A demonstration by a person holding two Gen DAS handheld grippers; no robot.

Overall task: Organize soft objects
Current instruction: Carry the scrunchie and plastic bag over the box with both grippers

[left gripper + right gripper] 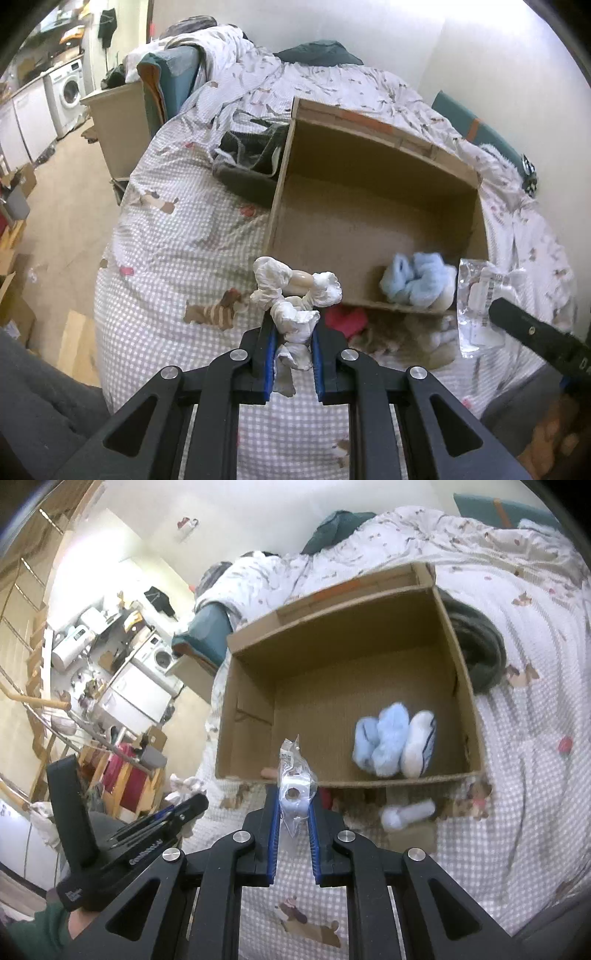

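Note:
An open cardboard box (369, 206) lies on the bed; it also shows in the right wrist view (332, 686). Light blue fluffy socks (384, 742) and a white sock (419, 744) lie inside it near the front wall; the blue ones show in the left wrist view (417, 278). My left gripper (293, 332) is shut on a crumpled white cloth bundle (295, 295), held just before the box's near left corner. My right gripper (293, 805) is shut on a clear plastic packet with a white item (293, 790), at the box's front wall; the packet also shows in the left wrist view (480, 302).
A red item (345, 319) and brown-and-white plush things (406, 339) lie before the box. A small white roll (406, 814) lies on the checked bedspread (177, 236). Dark clothing (251, 155) sits left of the box. The floor and a washing machine (68, 90) are at left.

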